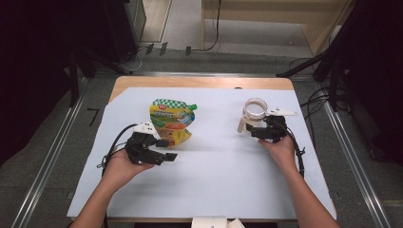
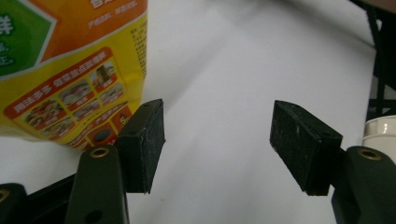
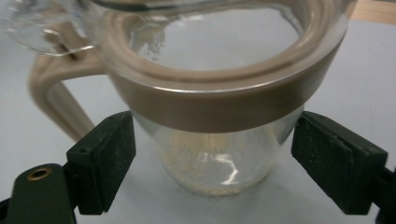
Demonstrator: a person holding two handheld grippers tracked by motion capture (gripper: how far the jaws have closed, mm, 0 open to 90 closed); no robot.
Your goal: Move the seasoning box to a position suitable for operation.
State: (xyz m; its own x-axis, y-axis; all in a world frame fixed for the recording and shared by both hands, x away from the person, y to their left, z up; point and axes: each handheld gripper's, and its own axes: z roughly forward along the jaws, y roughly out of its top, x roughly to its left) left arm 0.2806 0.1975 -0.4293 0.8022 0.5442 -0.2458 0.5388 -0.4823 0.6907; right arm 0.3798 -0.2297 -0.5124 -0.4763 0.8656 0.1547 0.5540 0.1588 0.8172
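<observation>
Jug (image 3: 219, 107): glass, fragile, slippery; sits between the right hand-held gripper's (image 3: 212, 168) wide jaws; grip below the band.

A clear glass jug (image 3: 215, 116) with a beige rim band and beige handle stands upright between the jaws of the right claw (image 3: 212, 158), its body apart from both pads. A yellow spouted pouch (image 1: 172, 121) with a green cap lies flat just beyond the left claw (image 1: 159, 149), its printed corner beside one pad.
</observation>
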